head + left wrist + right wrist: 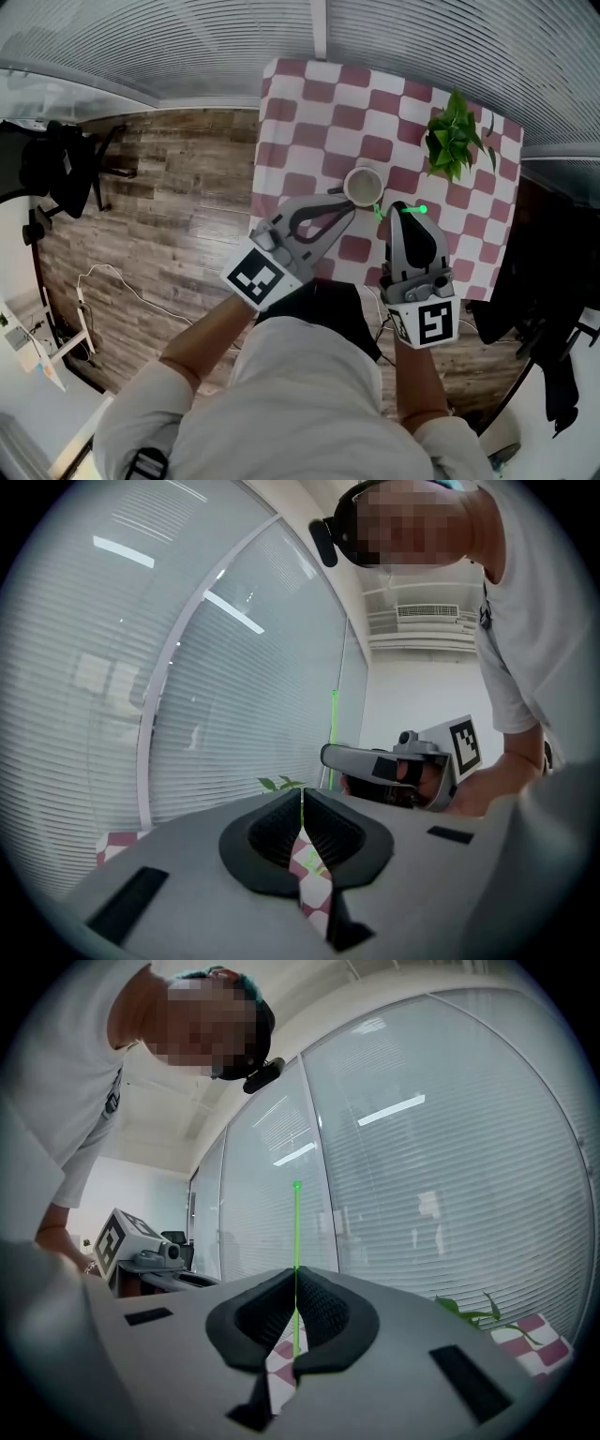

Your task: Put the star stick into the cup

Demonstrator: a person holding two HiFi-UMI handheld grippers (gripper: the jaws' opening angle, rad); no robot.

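Head view: over a pink-checked table (300,103), the left gripper (343,202), jaws together and empty, sits by the cup (363,186); the right gripper (403,210) pinches the green star stick (418,210) just beside it, a potted plant (455,141) beyond. Left gripper view: the stick stands upright before window blinds (187,714). Right gripper view: closed jaws clamp its stem

Below me the table (298,105) is covered with a cloth (380,89) of dark pink and white squares. Directly on it I see two things. The pale cup (363,185) stands upright on my side of the middle. A small green plant (454,139) sits close to the right edge, apart from the cup. The table stands on a wooden floor (178,187).
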